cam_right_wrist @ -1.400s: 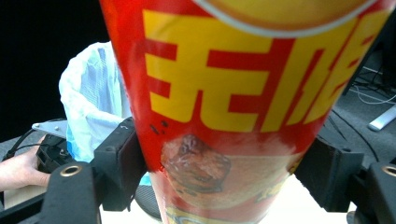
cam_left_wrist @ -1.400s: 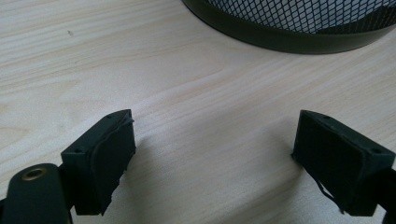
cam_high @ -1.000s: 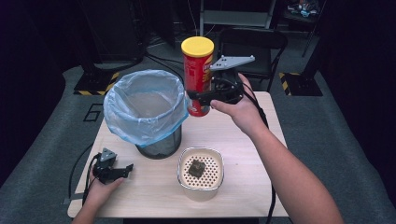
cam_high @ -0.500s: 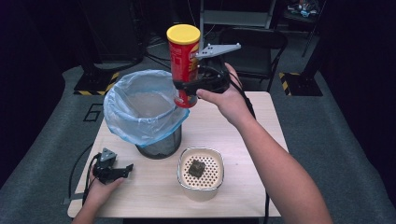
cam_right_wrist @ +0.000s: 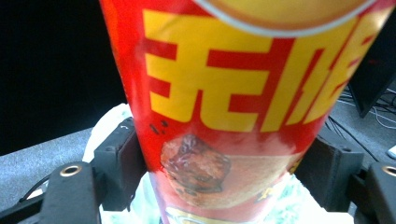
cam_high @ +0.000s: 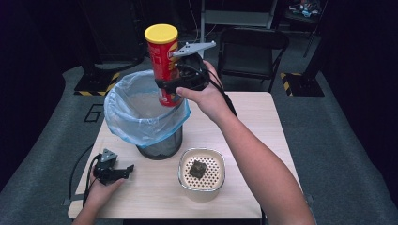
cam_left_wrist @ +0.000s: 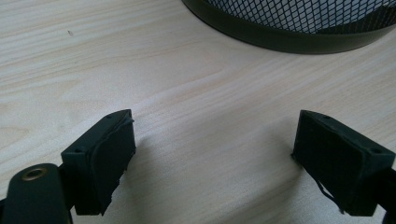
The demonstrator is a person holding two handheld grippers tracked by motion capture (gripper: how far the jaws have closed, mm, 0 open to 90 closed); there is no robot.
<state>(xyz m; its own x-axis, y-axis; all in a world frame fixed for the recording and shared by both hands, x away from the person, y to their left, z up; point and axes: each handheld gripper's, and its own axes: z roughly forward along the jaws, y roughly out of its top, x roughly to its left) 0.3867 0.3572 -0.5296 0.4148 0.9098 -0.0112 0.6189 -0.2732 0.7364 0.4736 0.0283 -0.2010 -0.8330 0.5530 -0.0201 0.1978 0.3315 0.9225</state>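
Low at the near left corner of the table (cam_high: 244, 112): left gripper (cam_high: 123, 171), jaws spread wide over bare wood, holding nothing. Just beyond it, a mesh bin (cam_high: 159, 149) lined with a blue bag (cam_high: 123, 112). Right of the bin, a cream perforated container (cam_high: 202, 174) with a dark lump (cam_high: 197, 168) inside. Raised over the bin's far right rim: right gripper (cam_high: 170, 87), jaws clamped on the lower part of an upright red chip can (cam_high: 162, 61), yellow lid (cam_high: 161, 33) on top.
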